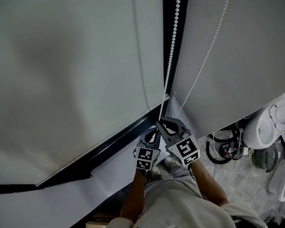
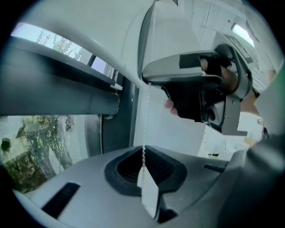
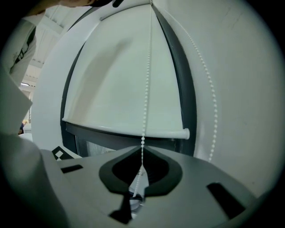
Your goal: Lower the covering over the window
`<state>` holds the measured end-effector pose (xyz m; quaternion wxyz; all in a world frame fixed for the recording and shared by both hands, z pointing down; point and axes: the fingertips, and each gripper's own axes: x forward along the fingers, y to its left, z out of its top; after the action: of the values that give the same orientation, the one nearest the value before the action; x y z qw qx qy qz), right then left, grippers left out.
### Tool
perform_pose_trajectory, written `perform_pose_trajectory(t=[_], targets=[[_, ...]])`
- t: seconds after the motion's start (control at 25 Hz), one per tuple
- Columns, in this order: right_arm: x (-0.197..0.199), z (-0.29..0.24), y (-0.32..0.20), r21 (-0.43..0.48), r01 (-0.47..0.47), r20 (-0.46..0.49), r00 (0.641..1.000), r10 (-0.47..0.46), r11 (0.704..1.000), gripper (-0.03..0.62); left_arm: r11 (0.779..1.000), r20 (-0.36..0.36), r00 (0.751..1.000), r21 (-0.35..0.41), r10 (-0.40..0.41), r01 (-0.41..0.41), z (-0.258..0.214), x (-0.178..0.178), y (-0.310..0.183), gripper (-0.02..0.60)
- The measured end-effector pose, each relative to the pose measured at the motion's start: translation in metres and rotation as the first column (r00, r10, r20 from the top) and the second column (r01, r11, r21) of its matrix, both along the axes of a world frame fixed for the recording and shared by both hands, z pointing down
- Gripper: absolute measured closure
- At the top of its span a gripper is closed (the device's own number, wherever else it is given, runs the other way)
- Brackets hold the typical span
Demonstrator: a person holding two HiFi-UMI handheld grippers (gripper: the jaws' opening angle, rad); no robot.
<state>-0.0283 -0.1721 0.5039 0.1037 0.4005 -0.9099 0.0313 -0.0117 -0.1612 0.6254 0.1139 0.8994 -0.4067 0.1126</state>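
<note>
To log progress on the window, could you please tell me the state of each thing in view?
roller blind: lowered most of the way, a strip of window uncovered below
bead chain: gripped strand taut
left hand-held gripper: shut on bead chain
right hand-held gripper: shut on bead chain

The bead chain [image 1: 174, 29] runs off the head view's top edge.

Grey left claw [image 1: 156, 131] and right claw [image 1: 160, 121] bear black-and-white marker cubes [image 1: 183, 150].
</note>
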Motion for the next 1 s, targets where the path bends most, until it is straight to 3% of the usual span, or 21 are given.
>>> perform_pose_trajectory(t=[0.36,0.52,0.8,1.0], targets=[[0.002,0.001,0.002,0.033,-0.014,-0.064,0.998,0.016,0.999,0.577,0.999,-0.013,1.0,0.023,-0.028,0.028,-0.006,-0.005,0.0,0.56],[0.001,0.005,0.005,0.028,-0.002,-0.082,0.997,0.005,1.0,0.532,0.999,-0.02,0.999,0.032,-0.034,0.035,-0.006,-0.009,0.0,0.56],[0.009,0.011,0.015,0.02,-0.019,-0.086,0.996,0.021,1.0,0.508,0.997,-0.045,0.998,0.052,-0.046,0.048,-0.024,-0.013,0.004,0.558],[0.017,0.011,0.022,0.015,-0.045,-0.082,0.996,0.046,0.999,0.493,0.995,-0.068,0.997,0.091,-0.04,0.046,-0.045,-0.018,0.007,0.499]])
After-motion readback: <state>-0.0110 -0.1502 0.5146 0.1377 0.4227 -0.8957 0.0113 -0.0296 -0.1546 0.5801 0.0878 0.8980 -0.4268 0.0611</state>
